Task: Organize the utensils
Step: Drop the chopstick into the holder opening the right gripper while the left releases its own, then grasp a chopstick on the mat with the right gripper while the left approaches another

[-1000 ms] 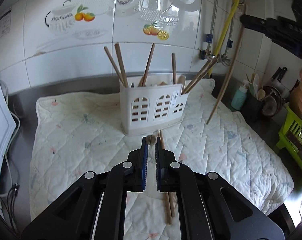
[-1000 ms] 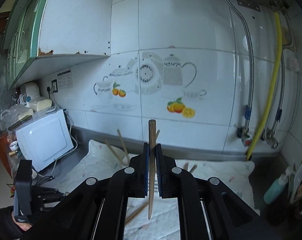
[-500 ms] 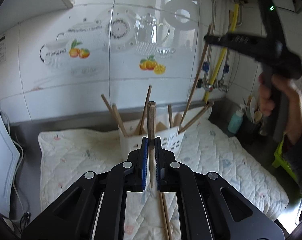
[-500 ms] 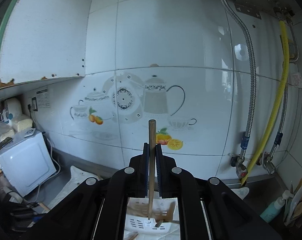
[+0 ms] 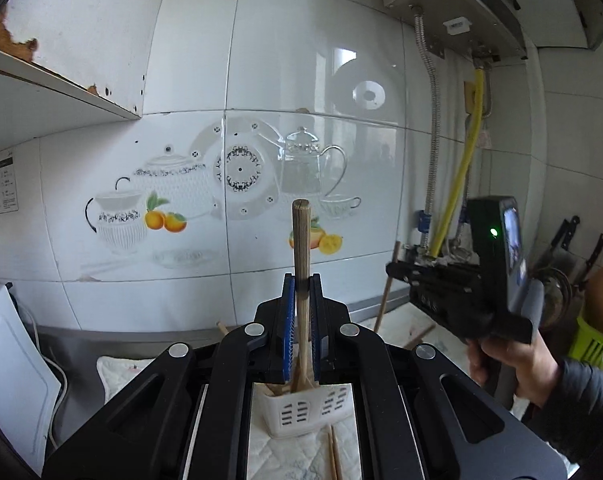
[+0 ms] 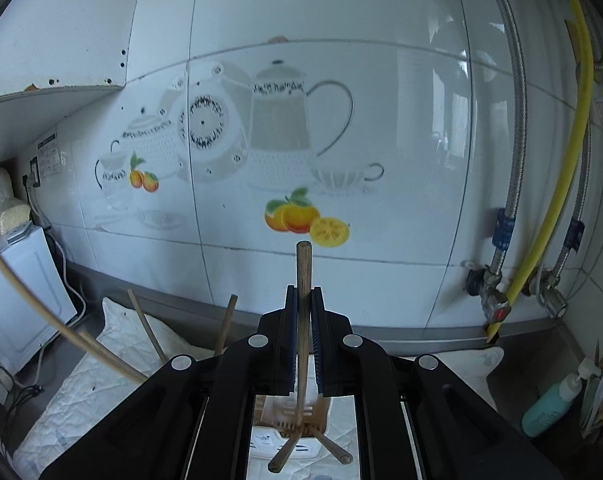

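Left gripper: the black two-finger left gripper (image 5: 300, 280) with blue pads is seen nearest; its jaws are pinched on a thin upright brown wooden chopstick (image 5: 301, 240), whose blunt end rises above the fingertips.
Right gripper: the black right gripper (image 6: 303, 292) is likewise closed on a second brown wooden chopstick (image 6: 303, 276), held upright, its lower tip reaching down to the holder below.
Holder: a white slotted plastic utensil holder (image 5: 301, 412) is seen between and below each pair of fingers, standing on a white quilted cloth mat (image 5: 277, 456); several wooden sticks (image 6: 227, 324) are already leaning inside it.
Left on the mat: a pair of loose wooden chopsticks (image 5: 333, 456) is seen lying just in front of the holder.
Progress: the task is judged well under way; two chopsticks are held above the holder and not yet released, and at least the loose pair remains to be collected.
Backdrop: a white tiled wall (image 5: 101, 60) with teapot and orange decals is seen behind, with a yellow hose (image 6: 557, 220) at its right.
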Motion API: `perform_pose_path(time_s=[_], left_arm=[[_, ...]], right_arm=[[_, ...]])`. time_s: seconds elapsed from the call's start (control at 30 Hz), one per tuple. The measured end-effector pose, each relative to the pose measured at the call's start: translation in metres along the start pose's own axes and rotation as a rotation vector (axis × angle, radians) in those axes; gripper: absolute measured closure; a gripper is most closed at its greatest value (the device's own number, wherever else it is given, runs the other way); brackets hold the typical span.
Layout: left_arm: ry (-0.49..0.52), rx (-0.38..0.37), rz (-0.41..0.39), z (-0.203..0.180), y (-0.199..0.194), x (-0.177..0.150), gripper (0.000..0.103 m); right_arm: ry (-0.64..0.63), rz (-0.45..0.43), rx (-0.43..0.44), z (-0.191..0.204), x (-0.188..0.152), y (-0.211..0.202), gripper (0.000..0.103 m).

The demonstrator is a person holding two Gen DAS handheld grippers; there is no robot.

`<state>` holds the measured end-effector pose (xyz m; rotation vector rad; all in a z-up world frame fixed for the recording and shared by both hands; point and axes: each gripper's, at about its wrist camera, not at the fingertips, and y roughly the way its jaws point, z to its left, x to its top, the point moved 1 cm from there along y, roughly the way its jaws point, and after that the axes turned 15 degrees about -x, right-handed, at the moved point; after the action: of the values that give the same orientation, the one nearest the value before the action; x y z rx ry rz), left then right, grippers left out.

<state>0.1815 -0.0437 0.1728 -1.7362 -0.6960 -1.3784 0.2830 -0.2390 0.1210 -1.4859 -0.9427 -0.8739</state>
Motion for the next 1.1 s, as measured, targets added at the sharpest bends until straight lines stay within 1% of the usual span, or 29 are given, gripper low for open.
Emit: perform_pose_path(time_s=[0.1,0.23,0.27,0.3,0.4,0.47,0.5,0.6,0.67,0.7,0.73,0.77,0.83,0.9,0.97,1.1], left_arm=[[0.002,0.025,0.010,0.006,0.017,-0.003,0.098],[-0.042,0.019,0.045,0.018,0.036,-0.017,0.098],[-0.054,0.019,0.056,0.020,0.040,-0.021,0.098],[-0.062,0.017,0.066,0.023,0.044,-0.024,0.098],[-0.084,0.014,0.088,0.028,0.050,-0.033,0.097],[-0.102,0.003,0.092,0.031,0.049,-0.037,0.097],[-0.110,0.000,0.092,0.032,0.048,-0.038,0.097],[-0.113,-0.012,0.091,0.030,0.042,-0.041,0.089],[-0.101,-0.010,0.091,0.027,0.036,-0.043,0.078],[-0.094,-0.013,0.088,0.024,0.031,-0.044,0.074],[-0.086,-0.009,0.083,0.022,0.026,-0.045,0.069],[-0.083,-0.008,0.077,0.019,0.020,-0.046,0.060],[-0.080,-0.009,0.064,0.016,0.008,-0.047,0.048],[-0.072,-0.004,0.052,0.012,-0.006,-0.049,0.041],[-0.070,0.001,0.037,0.010,-0.019,-0.052,0.026],[-0.052,0.026,0.021,0.006,-0.047,-0.063,0.014]], right_arm=[[-0.011,0.013,0.004,0.000,-0.007,0.004,0.096],[-0.018,0.020,0.010,-0.001,-0.013,0.002,0.096],[-0.017,0.020,0.016,-0.002,-0.014,0.000,0.094],[-0.014,0.017,0.018,-0.002,-0.014,-0.002,0.086],[-0.019,-0.011,0.001,-0.006,-0.014,-0.014,0.074],[-0.019,-0.028,-0.009,-0.009,-0.015,-0.027,0.073],[-0.013,-0.031,-0.002,-0.011,-0.017,-0.034,0.069],[0.001,-0.050,0.006,-0.015,-0.030,-0.060,0.063],[0.001,-0.048,0.011,-0.015,-0.047,-0.079,0.063],[0.009,-0.035,0.021,-0.015,-0.056,-0.086,0.062],[0.018,-0.013,0.032,-0.014,-0.067,-0.092,0.062],[0.029,0.006,0.038,-0.013,-0.076,-0.097,0.062],[0.038,0.046,0.066,-0.007,-0.102,-0.108,0.060],[0.035,0.074,0.067,0.002,-0.126,-0.116,0.058],[0.026,0.111,0.077,0.014,-0.153,-0.122,0.057],[0.032,0.205,0.115,0.039,-0.203,-0.128,0.055]])
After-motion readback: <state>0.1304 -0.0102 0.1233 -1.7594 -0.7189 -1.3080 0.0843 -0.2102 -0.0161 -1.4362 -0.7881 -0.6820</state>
